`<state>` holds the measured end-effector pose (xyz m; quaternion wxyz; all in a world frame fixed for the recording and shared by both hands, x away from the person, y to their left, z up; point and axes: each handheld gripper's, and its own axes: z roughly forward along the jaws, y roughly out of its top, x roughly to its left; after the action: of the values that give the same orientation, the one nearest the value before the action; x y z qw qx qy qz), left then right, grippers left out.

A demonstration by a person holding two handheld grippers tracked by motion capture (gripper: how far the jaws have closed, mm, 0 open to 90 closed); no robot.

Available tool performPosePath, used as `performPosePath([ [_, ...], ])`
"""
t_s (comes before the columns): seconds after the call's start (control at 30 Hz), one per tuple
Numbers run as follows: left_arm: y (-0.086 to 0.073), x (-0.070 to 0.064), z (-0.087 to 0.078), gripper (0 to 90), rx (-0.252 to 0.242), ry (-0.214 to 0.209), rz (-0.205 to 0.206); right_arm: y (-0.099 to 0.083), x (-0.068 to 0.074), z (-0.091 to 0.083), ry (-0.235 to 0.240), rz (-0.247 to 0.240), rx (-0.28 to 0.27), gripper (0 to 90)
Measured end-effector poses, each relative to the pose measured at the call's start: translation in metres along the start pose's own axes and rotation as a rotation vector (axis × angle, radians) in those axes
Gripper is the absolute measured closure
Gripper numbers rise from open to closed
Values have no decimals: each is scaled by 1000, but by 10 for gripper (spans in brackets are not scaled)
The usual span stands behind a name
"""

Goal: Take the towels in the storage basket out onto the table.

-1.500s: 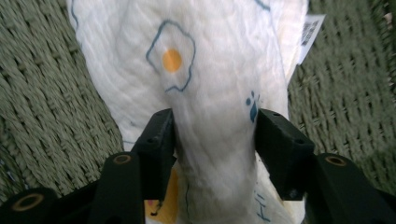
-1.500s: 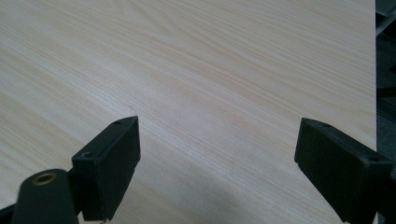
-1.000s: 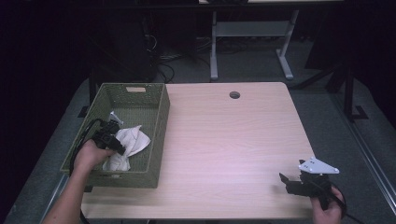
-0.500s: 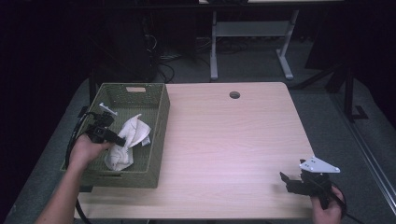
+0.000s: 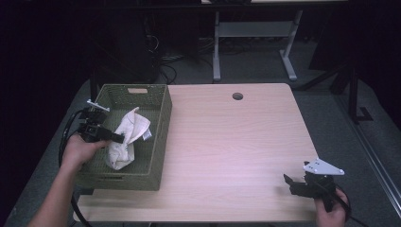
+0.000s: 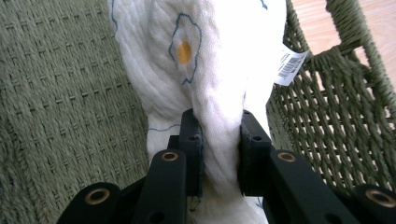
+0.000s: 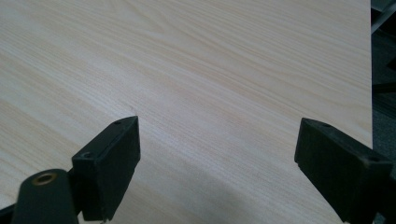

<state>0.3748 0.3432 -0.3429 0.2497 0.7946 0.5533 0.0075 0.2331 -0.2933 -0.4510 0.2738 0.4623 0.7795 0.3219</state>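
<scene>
while the left gripper (image 6: 218,140) pinches the cloth (image 6: 205,60) inside the basket (image 5: 161,123) — right gripper (image 7: 217,163) spread.

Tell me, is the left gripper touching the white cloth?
Touching. In the left gripper view, the left gripper has both black fingers squeezed against the white cloth.

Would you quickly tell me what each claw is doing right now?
Left claw: closed on the white cloth over the green basket.
Right claw: open, holding nothing, above the table.

White cloth (image 6: 219,60) with blue-outlined yellow-centred motif; olive-green woven basket (image 5: 161,142); pale wood-grain table (image 5: 236,142); black tongs (image 6: 219,154)
</scene>
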Motion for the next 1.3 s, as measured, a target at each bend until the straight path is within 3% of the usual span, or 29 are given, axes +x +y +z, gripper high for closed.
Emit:
performPosePath([
  [0.23, 1, 0, -4, 748, -31, -34, -12, 0, 0, 1, 1, -1, 2, 139],
  [0.93, 11, -10, -29, 748, -112, -75, -2, 1, 0, 1, 0, 1, 1, 139],
  [1.3, 20, -22, -42, 748, -137, -82, 33, 1, 1, 1, 0, 3, -1, 139],
])
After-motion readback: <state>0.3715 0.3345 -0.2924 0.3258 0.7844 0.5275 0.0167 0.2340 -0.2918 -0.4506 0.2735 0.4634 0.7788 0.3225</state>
